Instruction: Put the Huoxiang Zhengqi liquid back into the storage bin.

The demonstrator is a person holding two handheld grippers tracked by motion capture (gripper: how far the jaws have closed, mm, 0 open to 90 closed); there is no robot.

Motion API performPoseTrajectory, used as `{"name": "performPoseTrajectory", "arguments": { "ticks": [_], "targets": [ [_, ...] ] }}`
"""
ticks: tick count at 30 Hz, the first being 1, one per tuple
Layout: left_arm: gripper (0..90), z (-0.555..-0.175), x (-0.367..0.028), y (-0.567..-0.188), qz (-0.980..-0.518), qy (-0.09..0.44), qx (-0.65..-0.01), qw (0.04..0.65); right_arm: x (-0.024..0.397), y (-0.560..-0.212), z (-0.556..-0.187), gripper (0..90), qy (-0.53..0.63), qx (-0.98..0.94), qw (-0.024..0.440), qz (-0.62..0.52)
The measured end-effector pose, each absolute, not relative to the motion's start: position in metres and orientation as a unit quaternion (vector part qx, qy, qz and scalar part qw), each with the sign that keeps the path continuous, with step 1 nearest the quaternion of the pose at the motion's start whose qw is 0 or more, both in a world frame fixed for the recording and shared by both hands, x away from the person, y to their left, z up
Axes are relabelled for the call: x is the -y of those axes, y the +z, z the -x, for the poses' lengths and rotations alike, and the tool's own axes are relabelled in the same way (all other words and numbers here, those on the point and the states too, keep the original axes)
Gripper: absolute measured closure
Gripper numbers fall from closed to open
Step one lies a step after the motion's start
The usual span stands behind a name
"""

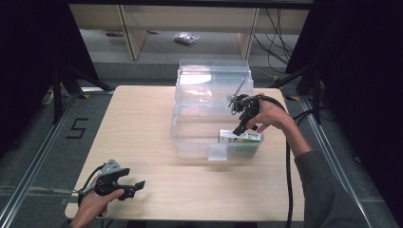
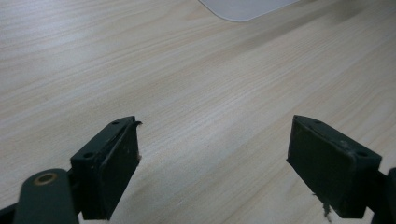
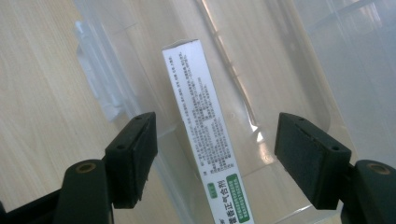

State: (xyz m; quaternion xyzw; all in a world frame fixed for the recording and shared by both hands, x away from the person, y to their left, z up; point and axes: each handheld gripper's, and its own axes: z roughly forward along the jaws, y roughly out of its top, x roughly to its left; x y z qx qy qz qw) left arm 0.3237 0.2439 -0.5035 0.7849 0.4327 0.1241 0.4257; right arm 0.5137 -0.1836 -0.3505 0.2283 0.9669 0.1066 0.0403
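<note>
A white and green carton [image 1: 241, 137] lies inside the clear plastic box [image 1: 190, 137], against its near right wall. In the right gripper view the carton [image 3: 205, 126] shows its long white side with small print, below and between the two black jaws. My right gripper [image 1: 241, 127] hangs just above it, open, its pads [image 3: 133, 158] well clear of the carton. My left gripper [image 1: 135, 186] rests low at the near left of the table, open with nothing but bare wood between its pads [image 2: 119, 163].
The box's clear lid [image 1: 214, 78] stands open at the back. A clip latch [image 1: 217, 152] juts from the box's near wall. The wooden table [image 1: 142, 123] stretches left of the box. A rounded pale corner of the box [image 2: 243, 8] shows ahead of the left gripper.
</note>
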Motion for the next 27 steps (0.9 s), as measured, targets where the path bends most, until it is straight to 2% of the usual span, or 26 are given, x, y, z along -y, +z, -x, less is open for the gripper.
{"name": "performPoseTrajectory", "arguments": {
  "ticks": [27],
  "targets": [
    [16.0,-0.324,-0.243,-0.504,-0.783,0.124,-0.434,0.428,0.194,-0.343,-0.488,24.0,0.17,-0.946,0.071,-0.268]
  ]
}}
